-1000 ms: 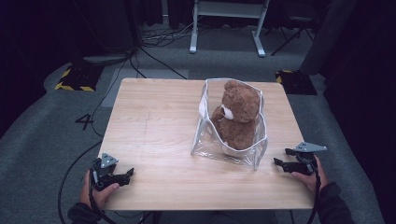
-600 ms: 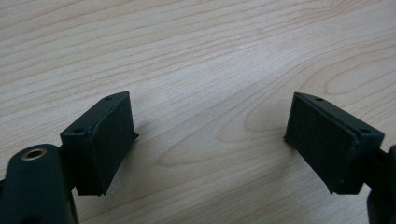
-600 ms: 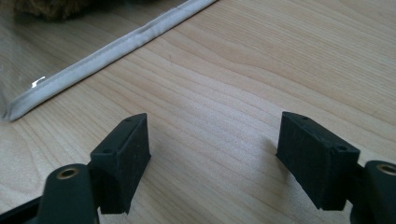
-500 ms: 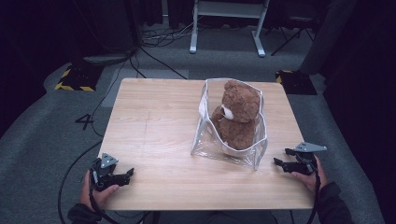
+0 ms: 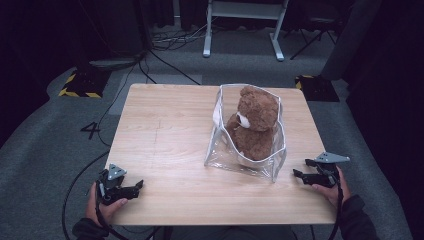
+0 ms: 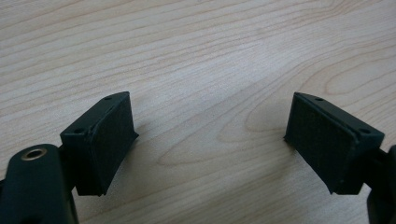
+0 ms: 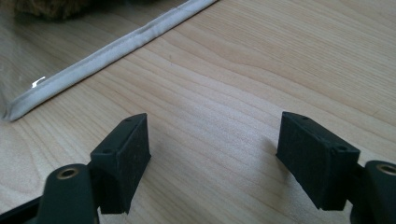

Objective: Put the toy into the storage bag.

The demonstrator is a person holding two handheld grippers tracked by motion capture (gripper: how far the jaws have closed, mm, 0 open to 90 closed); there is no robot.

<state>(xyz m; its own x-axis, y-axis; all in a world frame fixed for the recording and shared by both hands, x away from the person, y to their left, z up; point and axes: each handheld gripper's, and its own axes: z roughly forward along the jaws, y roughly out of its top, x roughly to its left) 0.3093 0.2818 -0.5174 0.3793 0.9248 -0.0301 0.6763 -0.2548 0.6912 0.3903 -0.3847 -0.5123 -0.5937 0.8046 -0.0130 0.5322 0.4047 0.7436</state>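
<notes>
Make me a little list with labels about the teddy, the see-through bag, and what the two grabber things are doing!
teddy: brown teddy bear sitting upright inside the bag
bag: clear plastic bag with white piping, open at the top, standing on the right half of the table
table: light wooden table
left gripper: left gripper at the table's near left corner, jaws wide apart, holding nothing
right gripper: right gripper at the near right edge, jaws wide apart, holding nothing, close to the bag but not touching it
</notes>
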